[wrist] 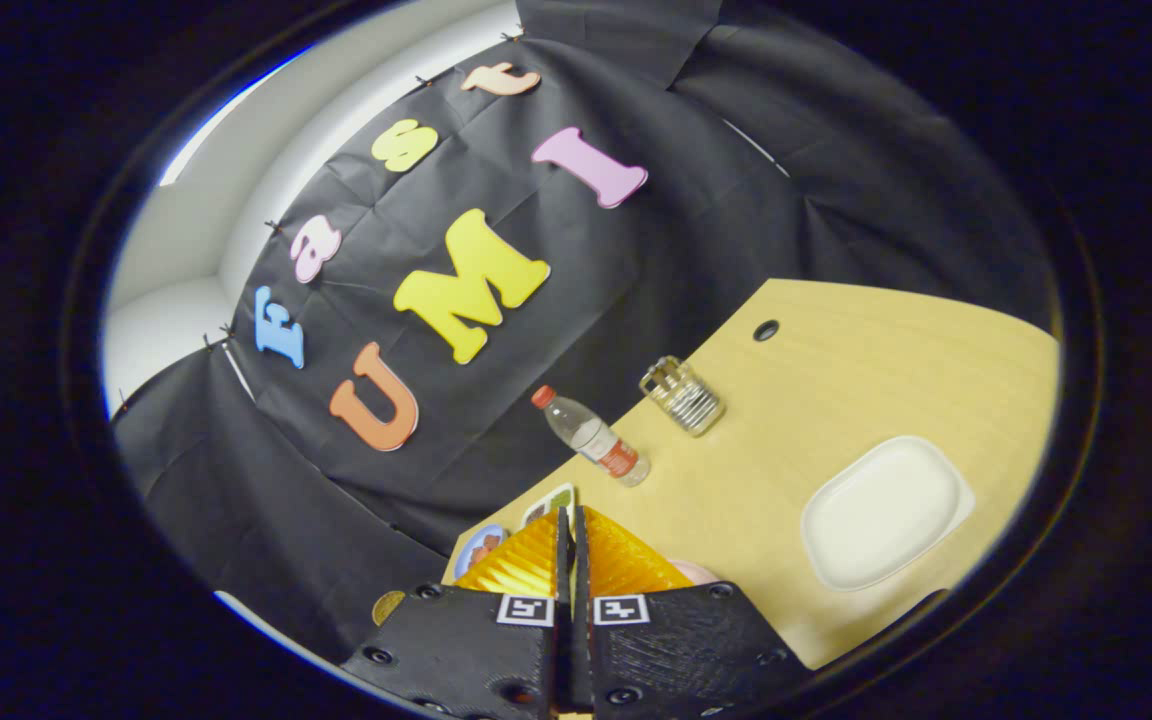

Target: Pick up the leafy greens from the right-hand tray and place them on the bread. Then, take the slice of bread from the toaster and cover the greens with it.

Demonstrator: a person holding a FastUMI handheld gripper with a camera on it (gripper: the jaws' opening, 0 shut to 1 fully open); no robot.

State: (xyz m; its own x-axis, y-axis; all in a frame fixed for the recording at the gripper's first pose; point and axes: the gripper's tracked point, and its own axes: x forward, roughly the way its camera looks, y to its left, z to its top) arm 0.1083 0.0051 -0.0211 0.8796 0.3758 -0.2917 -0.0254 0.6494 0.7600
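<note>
My gripper (570,515) is held above the wooden table (836,370), tilted, with its two fingers pressed together and nothing showing between them. Beyond the fingers and to the right lies a white tray (881,510) that looks bare. Farther off stands a small ribbed metal toaster (681,396); I cannot tell whether bread sits in it. Just behind the fingertips peek a small blue-rimmed plate (481,548) and a pale green-edged piece (548,505). They are mostly hidden by the fingers. A pink edge (693,572) shows beside the right finger.
A clear plastic water bottle (591,437) with a red cap stands between the fingers and the toaster. A round cable hole (765,330) lies near the table's far edge. The black cloth wall (696,230) hangs close behind the table.
</note>
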